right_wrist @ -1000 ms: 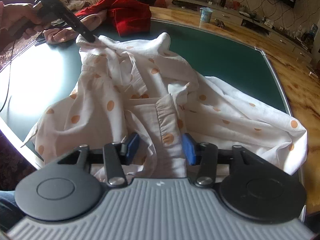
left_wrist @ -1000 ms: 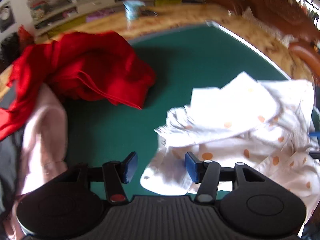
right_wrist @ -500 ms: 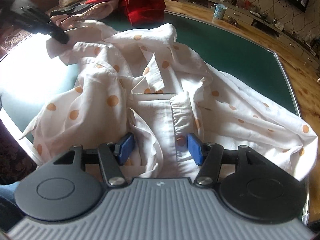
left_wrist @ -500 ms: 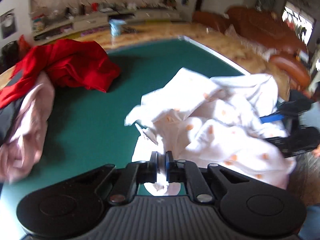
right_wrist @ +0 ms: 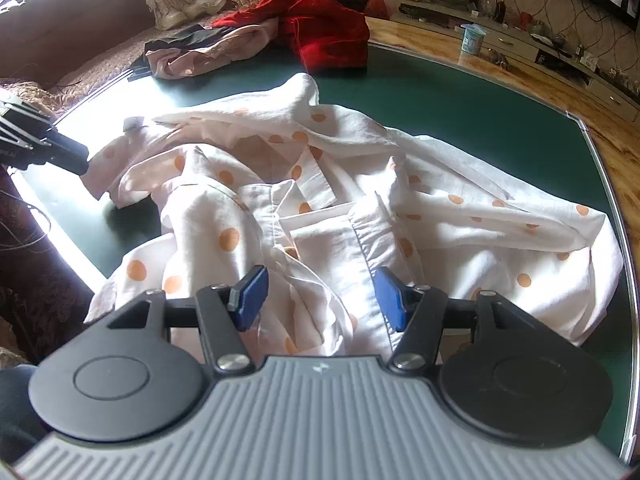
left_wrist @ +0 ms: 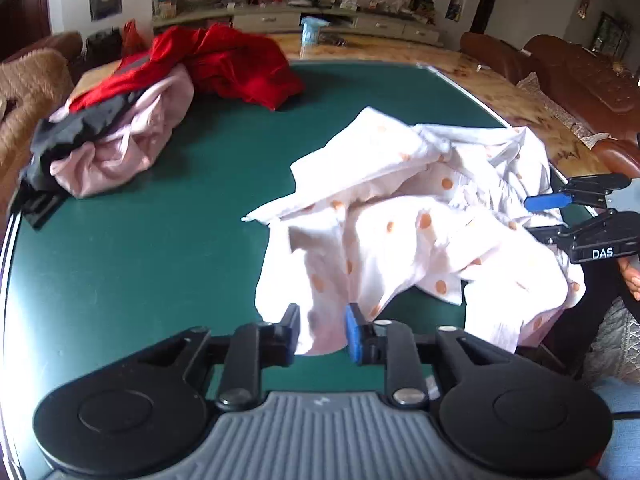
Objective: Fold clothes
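A crumpled white shirt with orange polka dots [right_wrist: 360, 184] lies on the green table mat [left_wrist: 160, 240]. The left gripper [left_wrist: 322, 334] is opening — shirt fabric between its jaws, unpressed. The right gripper [right_wrist: 320, 294] stands wide over the shirt's placket — gripping nothing.

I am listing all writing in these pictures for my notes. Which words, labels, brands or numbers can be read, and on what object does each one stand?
"DAS": white letters on the black body of the right gripper, seen in the left wrist view.
Cup on the wooden surround: has a printed label, too small and blurred to read.
Wall pictures and shelf items: too small to read.
Polka-dot shirt: no writing visible.
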The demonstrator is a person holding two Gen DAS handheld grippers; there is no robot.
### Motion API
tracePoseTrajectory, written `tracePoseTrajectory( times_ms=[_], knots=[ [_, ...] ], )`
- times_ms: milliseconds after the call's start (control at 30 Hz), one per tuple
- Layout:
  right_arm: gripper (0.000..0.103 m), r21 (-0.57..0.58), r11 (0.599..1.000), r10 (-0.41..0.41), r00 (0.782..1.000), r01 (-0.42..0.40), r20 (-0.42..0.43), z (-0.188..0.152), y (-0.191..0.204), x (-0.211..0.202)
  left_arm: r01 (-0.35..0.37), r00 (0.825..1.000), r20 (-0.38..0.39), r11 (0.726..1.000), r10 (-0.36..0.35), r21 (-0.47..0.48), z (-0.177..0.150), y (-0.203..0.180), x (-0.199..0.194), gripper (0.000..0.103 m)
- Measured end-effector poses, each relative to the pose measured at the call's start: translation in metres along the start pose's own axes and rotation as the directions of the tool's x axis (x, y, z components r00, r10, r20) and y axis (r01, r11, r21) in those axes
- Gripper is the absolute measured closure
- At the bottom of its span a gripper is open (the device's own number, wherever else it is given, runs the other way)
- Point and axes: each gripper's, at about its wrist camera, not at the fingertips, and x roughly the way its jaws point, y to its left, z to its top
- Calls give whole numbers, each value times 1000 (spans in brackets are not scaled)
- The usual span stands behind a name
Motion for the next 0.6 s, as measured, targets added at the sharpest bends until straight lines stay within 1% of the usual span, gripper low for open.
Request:
tracePoseTrajectory(
  times_ms=[100, 167, 233, 267, 367, 433, 467, 500, 533, 567, 600],
  knots=[
    [36, -12, 1000, -8, 1000, 8, 3, 0, 3, -2, -16, 1000, 18, 999, 15, 42, 13, -7, 1, 59],
    [36, -9, 1000, -8, 1000, 8, 1, 1, 4, -1, -46, 999, 8, 997, 45, 66, 22, -8, 9, 57],
    [36, 0, 1000, -1, 1000, 1, -2, 1, 4, 1, -32, 999, -26, 997, 34, 66, 29, -6, 21, 57],
    [36, -2, 1000, -2, 1000, 2, -3, 1, 5, 2, -29, 998, -55, 997, 32, 68, 31, -5, 29, 57],
    [36, -14, 1000, -11, 1000, 11, -4, 0, 7, 3, -54, 991, -117, 995, 64, 89, 37, -5, 50, 57],
    [36, -14, 1000, -15, 1000, 15, -6, 0, 7, 5, -62, 988, -137, 995, 73, 83, 40, -3, 60, 58],
    [36, -12, 1000, -14, 1000, 14, -8, 0, 7, 6, -57, 988, -137, 996, 67, 72, 42, -2, 62, 58],
    [36, -10, 1000, -11, 1000, 10, -11, 1, 7, 7, -56, 989, -136, 996, 65, 64, 43, -2, 65, 62],
    [36, -9, 1000, -7, 1000, 7, -11, 1, 7, 7, -64, 989, -131, 996, 72, 64, 43, -3, 66, 79],
    [36, -13, 1000, -5, 1000, 5, -6, 2, 8, 7, -70, 989, -123, 996, 77, 63, 43, -4, 67, 87],
    [36, -21, 1000, -6, 1000, 6, 1, 3, 10, 7, -71, 991, -110, 996, 77, 58, 42, -4, 65, 89]
  ],
)
